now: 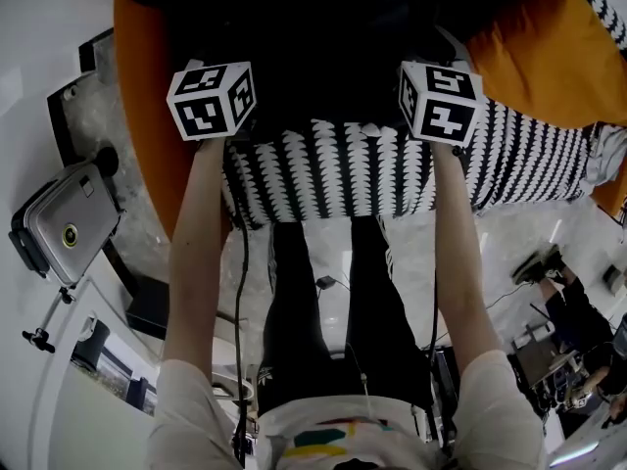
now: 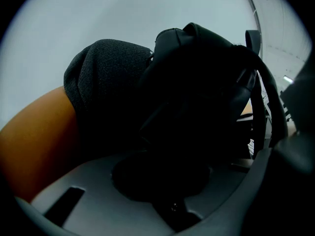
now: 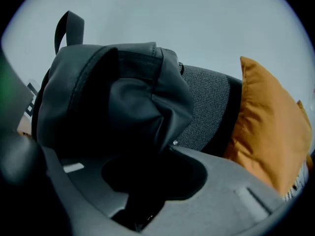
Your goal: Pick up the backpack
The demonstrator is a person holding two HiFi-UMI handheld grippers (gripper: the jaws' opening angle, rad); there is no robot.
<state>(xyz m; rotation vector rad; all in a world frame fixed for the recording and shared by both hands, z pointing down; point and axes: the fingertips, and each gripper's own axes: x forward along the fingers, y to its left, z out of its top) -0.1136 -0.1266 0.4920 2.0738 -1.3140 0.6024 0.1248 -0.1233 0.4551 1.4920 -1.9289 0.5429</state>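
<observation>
The backpack point(image 1: 323, 47) is black and smooth, lying against an orange cushion point(image 1: 147, 125) at the top of the head view. Both marker cubes sit at its near edge, the left one point(image 1: 213, 99) and the right one point(image 1: 440, 101). In the left gripper view the backpack point(image 2: 197, 82) fills the space ahead, and my left gripper point(image 2: 167, 186) is shut on its dark fabric. In the right gripper view a bunched fold of the backpack point(image 3: 123, 97) runs down into my right gripper point(image 3: 145, 186), which is shut on it. Its carry loop point(image 3: 66, 26) stands up at the top left.
A black-and-white patterned cloth point(image 1: 343, 169) hangs below the backpack. Grey woven upholstery point(image 3: 209, 107) lies behind it, with another orange cushion point(image 3: 266, 127) to the right. A silver case point(image 1: 64, 223) sits at the left. Cables hang down by the person's legs.
</observation>
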